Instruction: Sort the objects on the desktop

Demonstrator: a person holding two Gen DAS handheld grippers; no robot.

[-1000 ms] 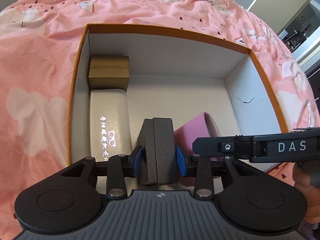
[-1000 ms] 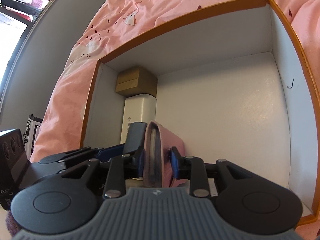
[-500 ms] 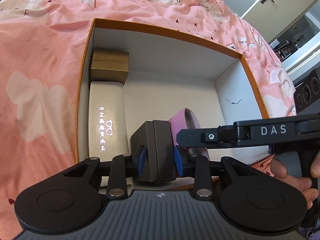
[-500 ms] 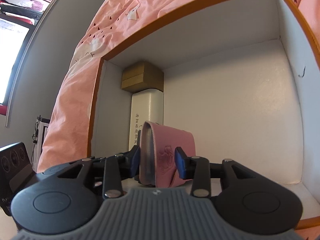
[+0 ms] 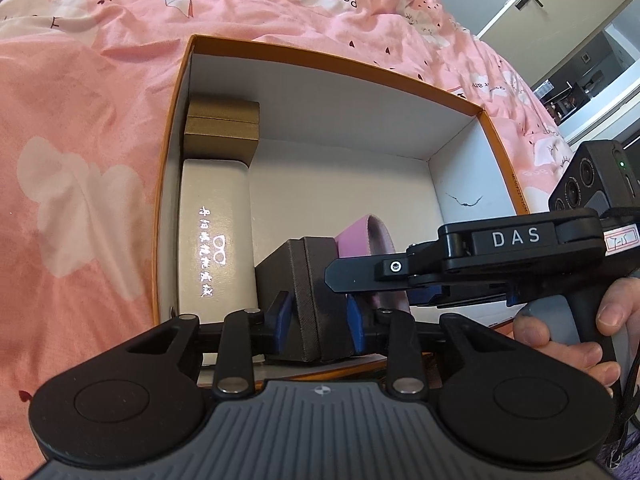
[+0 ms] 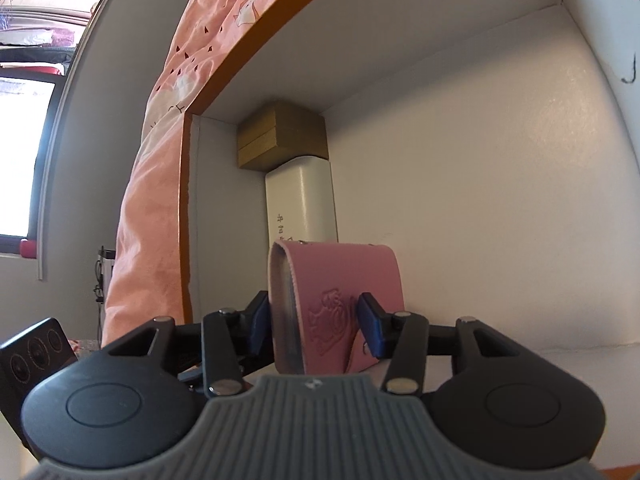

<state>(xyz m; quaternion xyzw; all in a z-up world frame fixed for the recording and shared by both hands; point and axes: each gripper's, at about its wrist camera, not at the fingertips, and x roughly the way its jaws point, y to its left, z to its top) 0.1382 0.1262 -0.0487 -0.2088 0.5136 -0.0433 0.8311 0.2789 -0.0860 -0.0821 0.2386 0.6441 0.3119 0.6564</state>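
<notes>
carefully now, my left tongs are closing on the black box, pinching it low over the orange-rimmed box beside the white glasses case; my right tongs are opening around the pink wallet, pads just clear. i'd let the wallet settle upright before pulling back.

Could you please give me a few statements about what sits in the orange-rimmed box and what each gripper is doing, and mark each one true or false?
1. The left gripper has a black box between its fingers. True; its jaws are closing.
2. The right gripper is clamped tight on the pink wallet. False: its jaws are opening, with a gap at the right pad.
3. The brown box sits in a far corner of the orange-rimmed box. True.
4. The white glasses case lies on the pink bedding. False: it lies inside the orange-rimmed box.
</notes>
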